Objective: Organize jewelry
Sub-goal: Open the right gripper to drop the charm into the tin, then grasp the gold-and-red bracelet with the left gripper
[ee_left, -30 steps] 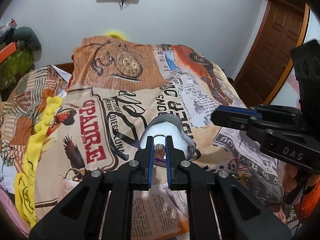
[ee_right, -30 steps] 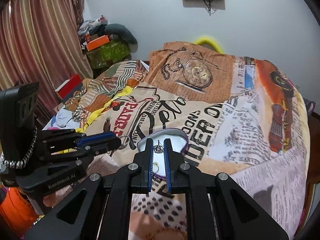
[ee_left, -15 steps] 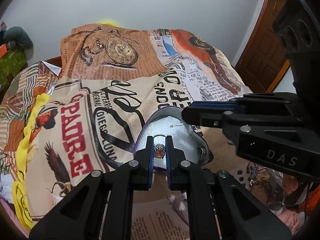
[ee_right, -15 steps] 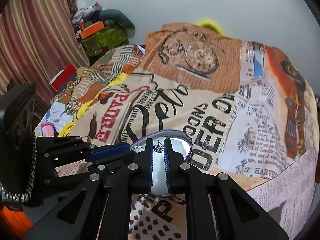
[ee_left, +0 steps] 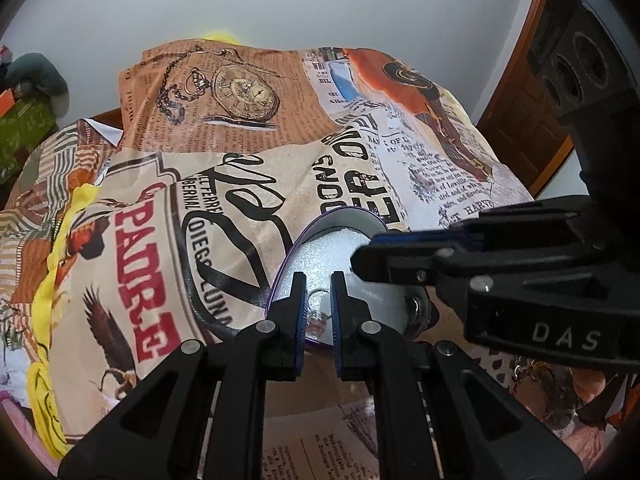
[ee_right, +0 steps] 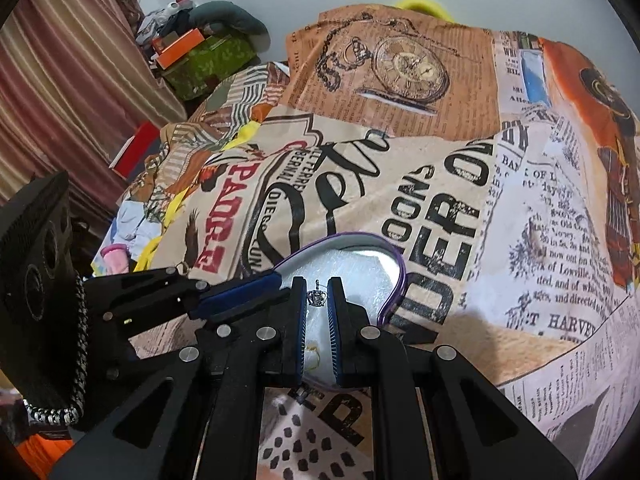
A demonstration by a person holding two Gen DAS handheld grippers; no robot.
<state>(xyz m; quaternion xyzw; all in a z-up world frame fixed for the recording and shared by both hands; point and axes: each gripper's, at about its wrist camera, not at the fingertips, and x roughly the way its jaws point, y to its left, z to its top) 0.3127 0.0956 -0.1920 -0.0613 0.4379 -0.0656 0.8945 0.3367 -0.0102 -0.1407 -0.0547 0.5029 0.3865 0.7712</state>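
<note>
A heart-shaped box with a purple rim (ee_left: 294, 246) and white foam lining (ee_left: 328, 256) lies open on the bed; it also shows in the right wrist view (ee_right: 396, 264). My left gripper (ee_left: 318, 280) hovers over its near edge, jaws slightly parted around a silver ring with a stone (ee_left: 317, 318) that lies on the foam. My right gripper (ee_right: 317, 284) is shut on a small silver crown charm (ee_right: 317, 298) above the foam. The right gripper also shows in the left wrist view (ee_left: 360, 258), just right of the left one. A gold earring (ee_right: 314, 356) lies in the box.
The bed is covered by a newspaper-print blanket (ee_left: 200, 200). Loose jewelry (ee_left: 528, 368) lies at the right by the hand. Curtains (ee_right: 60, 92), a green box (ee_right: 208, 60) and clutter stand at the left. A wooden door (ee_left: 520, 120) is at the right.
Both grippers have moved forward and down over the box and closer together. The ring that sat pinched between the left fingers now lies lower on the foam, jaws slightly wider.
</note>
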